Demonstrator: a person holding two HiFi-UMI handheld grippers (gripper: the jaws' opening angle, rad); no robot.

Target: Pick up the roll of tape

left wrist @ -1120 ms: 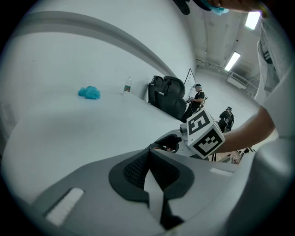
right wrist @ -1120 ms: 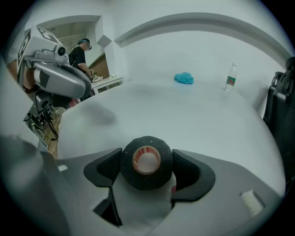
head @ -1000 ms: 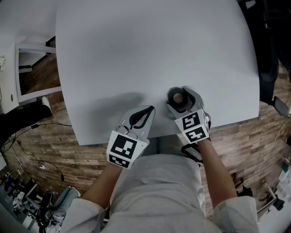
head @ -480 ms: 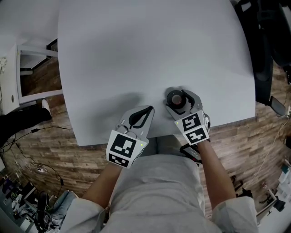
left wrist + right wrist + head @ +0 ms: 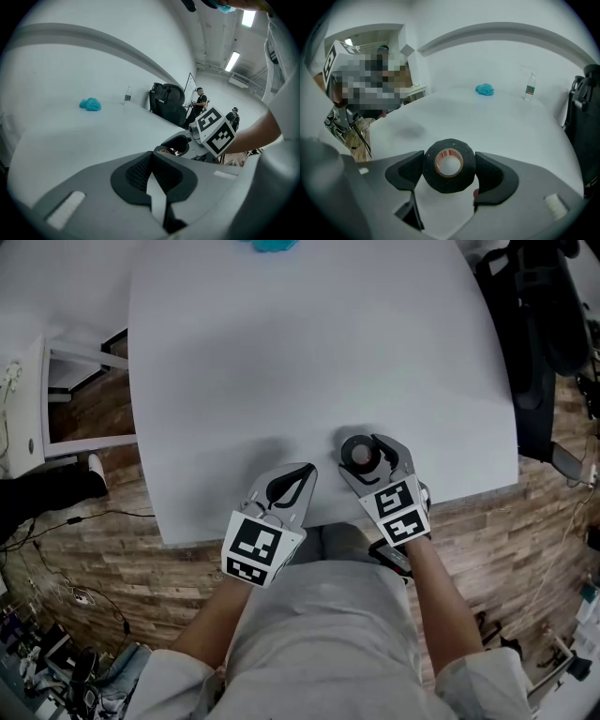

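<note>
Roll of tape (image 5: 449, 165) clamped by right gripper (image 5: 450, 164), left gripper (image 5: 152, 160) closed

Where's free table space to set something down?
The whole middle of the table is bare, from the teal cloth and bottle at the far edge down to the tongs. Crowded only at the near edge: left tongs, right tongs on the roll of tape.

Overhead head view, two low gripper views.
All share the smooth white tabletop (image 5: 281, 352); gripper views face across it, close-in.
</note>
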